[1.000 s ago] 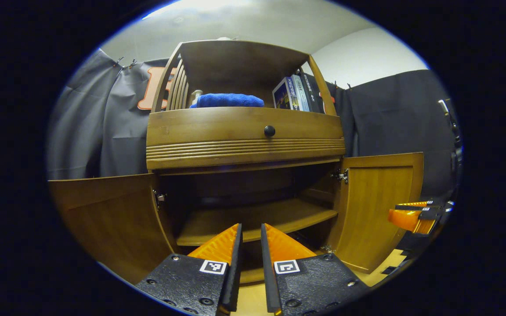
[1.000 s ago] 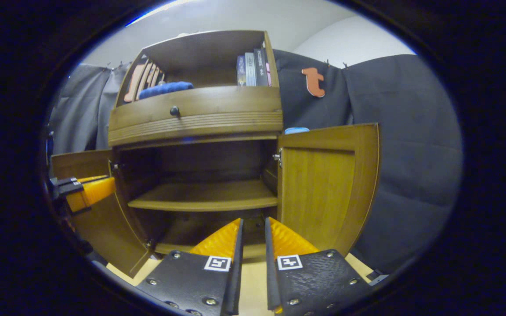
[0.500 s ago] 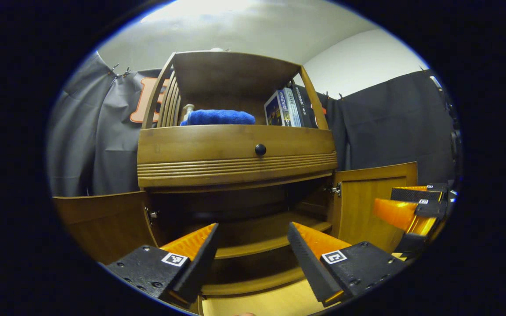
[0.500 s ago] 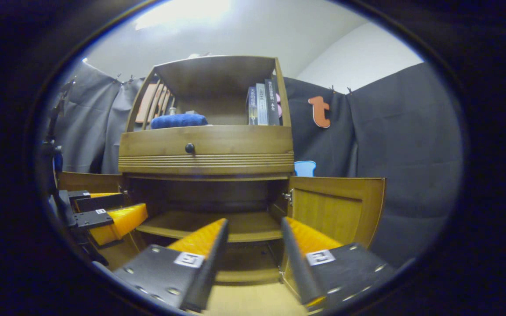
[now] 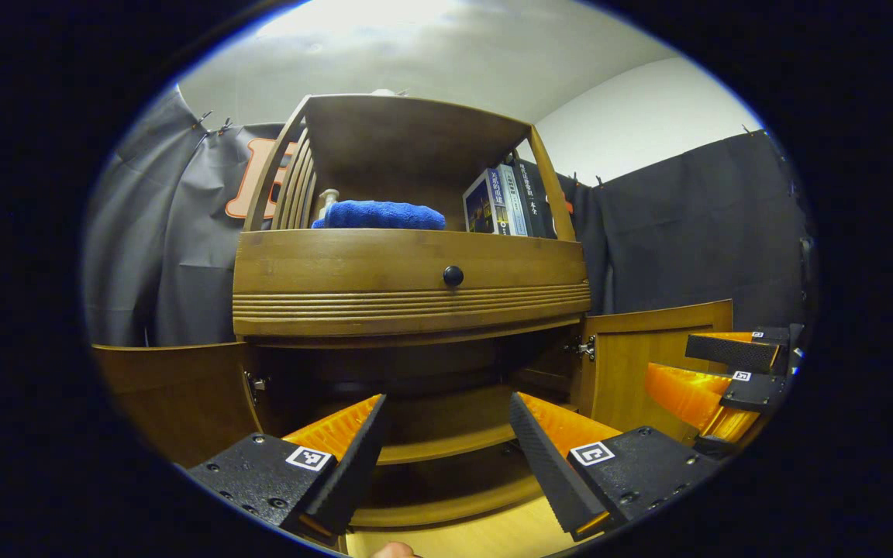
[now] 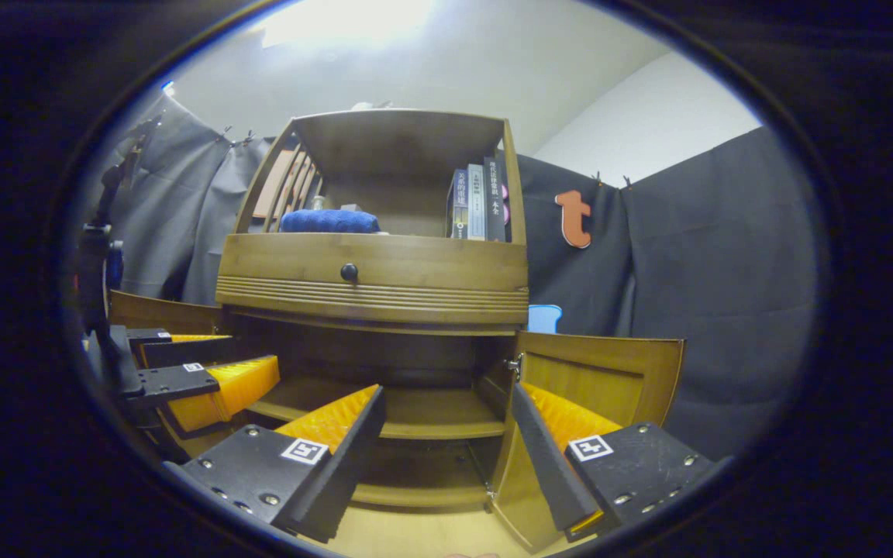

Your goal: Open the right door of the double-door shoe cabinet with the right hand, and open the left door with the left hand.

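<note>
The wooden shoe cabinet (image 5: 408, 294) (image 6: 373, 283) stands ahead with both lower doors swung wide. Its left door (image 5: 175, 395) (image 6: 160, 314) and right door (image 5: 640, 356) (image 6: 609, 380) stick out sideways, baring the inner shelf (image 5: 431, 442) (image 6: 408, 411). My left gripper (image 5: 446, 457) hangs open in front of the opening, nothing between its fingers; in the right gripper view it sits at the left edge (image 6: 206, 372). My right gripper (image 6: 443, 449) is open too, near the right door, and in the left gripper view it sits at the right edge (image 5: 718, 372).
A closed drawer with a dark knob (image 5: 453, 275) (image 6: 349, 272) sits above the doors. On top lie a blue towel (image 5: 380, 215) (image 6: 329, 221) and upright books (image 5: 505, 203) (image 6: 477, 203). Light wooden floor (image 5: 462, 535) lies below.
Both grippers went from shut to open and drew back from the cabinet, tilting upward. The doors have stayed wide open.
</note>
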A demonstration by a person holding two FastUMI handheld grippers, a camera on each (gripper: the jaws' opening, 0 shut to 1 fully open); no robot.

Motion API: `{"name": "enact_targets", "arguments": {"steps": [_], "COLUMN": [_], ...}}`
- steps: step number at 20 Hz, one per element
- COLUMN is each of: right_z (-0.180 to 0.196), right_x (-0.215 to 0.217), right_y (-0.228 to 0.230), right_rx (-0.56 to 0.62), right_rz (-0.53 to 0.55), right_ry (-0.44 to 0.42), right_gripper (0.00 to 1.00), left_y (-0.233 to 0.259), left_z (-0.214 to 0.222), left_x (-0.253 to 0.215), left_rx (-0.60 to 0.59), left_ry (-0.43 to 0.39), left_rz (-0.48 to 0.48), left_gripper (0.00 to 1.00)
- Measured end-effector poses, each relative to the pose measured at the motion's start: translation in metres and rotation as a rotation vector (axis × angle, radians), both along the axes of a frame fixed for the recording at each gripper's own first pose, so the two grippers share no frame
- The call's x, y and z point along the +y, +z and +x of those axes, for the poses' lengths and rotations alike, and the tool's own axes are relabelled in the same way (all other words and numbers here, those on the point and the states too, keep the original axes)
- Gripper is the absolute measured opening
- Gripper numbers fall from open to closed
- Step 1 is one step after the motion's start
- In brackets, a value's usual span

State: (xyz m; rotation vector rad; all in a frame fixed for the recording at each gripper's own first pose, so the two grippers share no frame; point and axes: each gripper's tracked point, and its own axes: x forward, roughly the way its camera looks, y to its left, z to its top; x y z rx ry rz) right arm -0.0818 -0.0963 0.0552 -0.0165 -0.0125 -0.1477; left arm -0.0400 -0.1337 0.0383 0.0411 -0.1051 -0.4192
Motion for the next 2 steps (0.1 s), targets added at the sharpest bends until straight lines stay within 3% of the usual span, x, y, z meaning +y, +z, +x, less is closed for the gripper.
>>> {"name": "enact_targets", "arguments": {"steps": [2], "right_z": [0.0], "right_x": [0.0], "right_y": [-0.0003], "right_rx": [0.001], "right_rz": [0.001], "right_ry": [-0.004], "right_gripper": [0.96], "left_y": [-0.0012], "left_z": [0.0007], "left_x": [0.0008], "left_rx": [0.003], "left_ry": [-0.001], "left_rz": [-0.004], "left_gripper": [0.96]}}
